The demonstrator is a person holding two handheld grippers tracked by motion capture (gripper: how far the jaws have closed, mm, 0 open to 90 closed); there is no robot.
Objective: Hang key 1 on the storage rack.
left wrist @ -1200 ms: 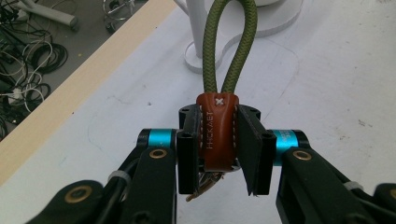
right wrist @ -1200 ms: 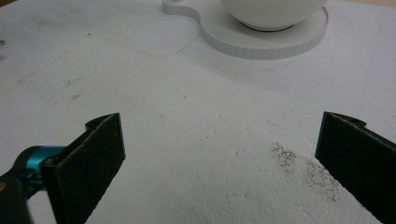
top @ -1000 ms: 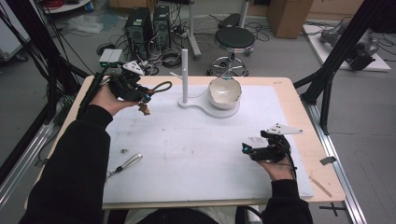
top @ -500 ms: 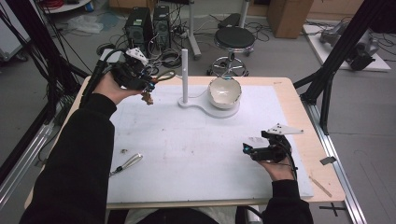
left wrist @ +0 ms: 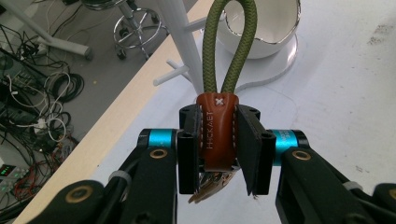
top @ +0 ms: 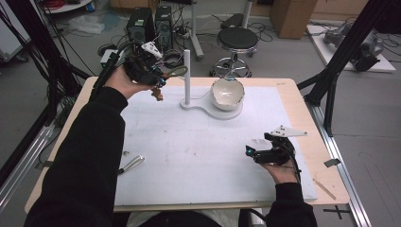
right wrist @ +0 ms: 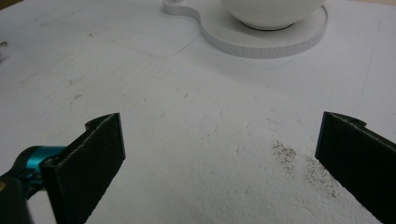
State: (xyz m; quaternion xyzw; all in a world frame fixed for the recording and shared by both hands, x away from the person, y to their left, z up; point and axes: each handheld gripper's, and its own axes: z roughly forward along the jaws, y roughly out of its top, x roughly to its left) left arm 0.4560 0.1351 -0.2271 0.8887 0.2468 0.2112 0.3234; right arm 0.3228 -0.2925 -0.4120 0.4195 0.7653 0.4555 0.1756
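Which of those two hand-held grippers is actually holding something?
The left gripper, raised near the white post: its fingers clamp a brown leather tab with an olive-green cord loop. The right gripper has its fingers spread wide apart, nothing between them.

i read stamped letters running lengthwise down the brown leather tab (left wrist: 217,133) in my left gripper view, roughly "hickaet", though i can't be sure of each letter. at its 12 o'clock end sits a small white stitched cross. nothing else i see is legible.
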